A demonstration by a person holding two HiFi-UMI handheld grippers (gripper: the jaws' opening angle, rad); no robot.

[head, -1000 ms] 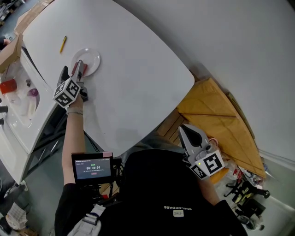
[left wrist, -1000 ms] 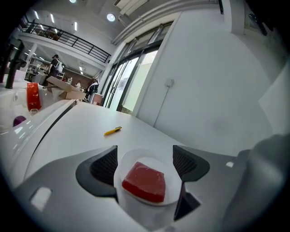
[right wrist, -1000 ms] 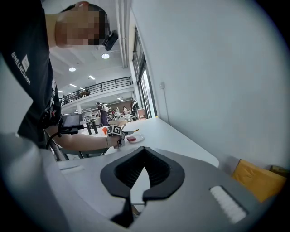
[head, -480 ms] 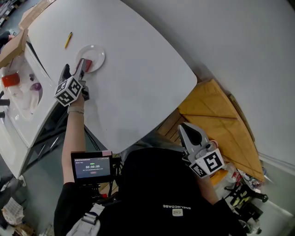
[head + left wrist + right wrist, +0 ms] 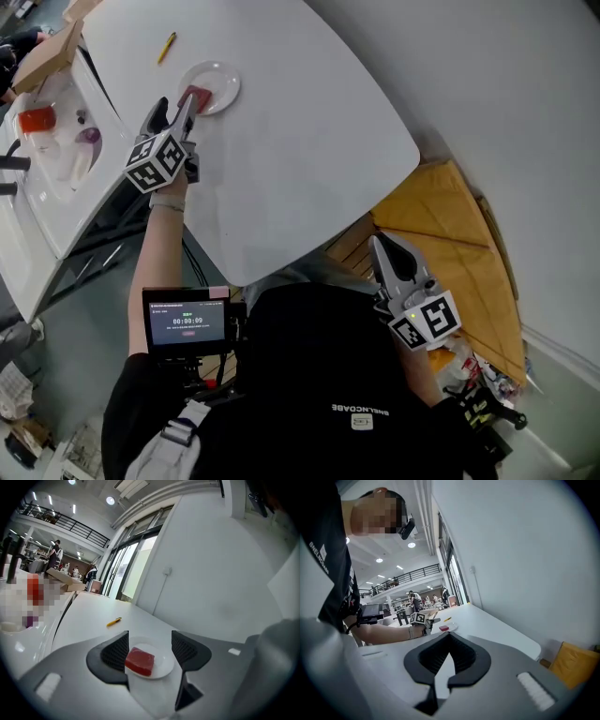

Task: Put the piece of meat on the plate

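Note:
A red block of meat (image 5: 200,95) (image 5: 139,661) lies on a small white plate (image 5: 221,82) (image 5: 161,667) on the white table (image 5: 300,150). My left gripper (image 5: 187,109) (image 5: 150,641) hovers just short of the plate, and the meat shows beyond its fingertips. Its jaws are closing, with nothing between the pads. My right gripper (image 5: 384,247) (image 5: 449,636) is held off the table's near edge, shut and empty. In the right gripper view the meat (image 5: 444,628) and plate are small and far off.
A yellow pencil (image 5: 166,46) (image 5: 113,621) lies beyond the plate. A white counter with a red cup (image 5: 36,119) runs along the left. A yellow board (image 5: 450,234) leans right of the table. A small monitor (image 5: 186,319) hangs at the person's chest.
The left gripper has drawn back and up from the plate, and its jaws have narrowed. The meat stays on the plate. The right gripper has kept still.

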